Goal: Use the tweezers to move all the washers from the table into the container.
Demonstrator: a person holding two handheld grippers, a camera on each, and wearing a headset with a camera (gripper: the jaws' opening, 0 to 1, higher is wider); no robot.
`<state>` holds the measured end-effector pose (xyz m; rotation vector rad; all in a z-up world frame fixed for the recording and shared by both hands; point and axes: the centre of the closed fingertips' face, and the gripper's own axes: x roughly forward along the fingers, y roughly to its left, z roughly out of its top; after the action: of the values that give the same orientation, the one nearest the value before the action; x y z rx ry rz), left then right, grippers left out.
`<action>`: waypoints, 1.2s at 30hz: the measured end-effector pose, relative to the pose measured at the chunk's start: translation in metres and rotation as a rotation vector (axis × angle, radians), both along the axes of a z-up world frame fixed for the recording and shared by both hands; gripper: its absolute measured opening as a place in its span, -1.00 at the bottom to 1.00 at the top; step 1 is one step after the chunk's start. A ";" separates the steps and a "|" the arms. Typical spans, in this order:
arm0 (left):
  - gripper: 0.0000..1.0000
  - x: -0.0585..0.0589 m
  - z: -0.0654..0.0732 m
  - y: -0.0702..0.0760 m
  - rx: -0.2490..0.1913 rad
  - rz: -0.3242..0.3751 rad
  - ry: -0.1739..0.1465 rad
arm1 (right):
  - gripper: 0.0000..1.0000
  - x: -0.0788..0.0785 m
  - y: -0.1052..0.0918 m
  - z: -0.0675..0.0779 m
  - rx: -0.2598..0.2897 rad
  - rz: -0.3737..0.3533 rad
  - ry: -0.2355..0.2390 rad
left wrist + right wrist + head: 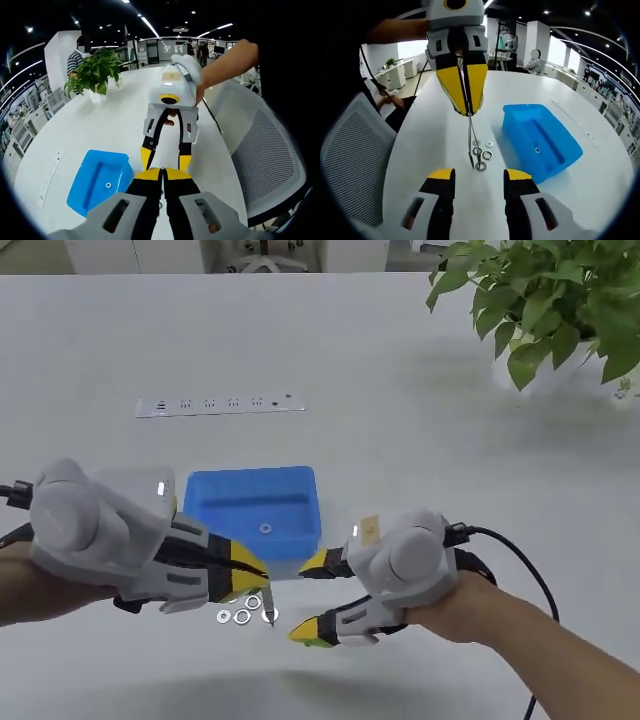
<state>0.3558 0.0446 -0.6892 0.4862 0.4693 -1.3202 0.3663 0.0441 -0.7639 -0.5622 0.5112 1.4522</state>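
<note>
Several small metal washers lie on the white table just in front of a blue container; one washer lies inside it. My left gripper is shut on thin metal tweezers, whose tips point down beside the nearest washer. My right gripper faces the left one from the right, open, with nothing between its fingers. In the right gripper view the tweezers hang from the left gripper's yellow jaws over the washers, left of the container.
A white power strip lies beyond the container. A potted plant stands at the far right. A mesh chair is at the table's near edge. People are in the office background.
</note>
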 end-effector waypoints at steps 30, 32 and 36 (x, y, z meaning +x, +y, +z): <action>-0.91 0.002 -0.003 0.001 0.006 -0.002 0.019 | -0.78 -0.008 0.028 -0.014 -0.031 0.137 -0.008; -0.91 0.002 -0.004 0.002 0.009 -0.002 0.019 | -0.79 -0.007 0.029 -0.014 -0.030 0.136 -0.009; -0.90 0.003 -0.004 0.003 0.013 0.002 0.017 | -0.80 -0.007 0.029 -0.014 -0.029 0.129 0.001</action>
<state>0.3584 0.0474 -0.6934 0.4857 0.4931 -1.3212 0.3591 0.0734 -0.7777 -0.6271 0.5047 1.5700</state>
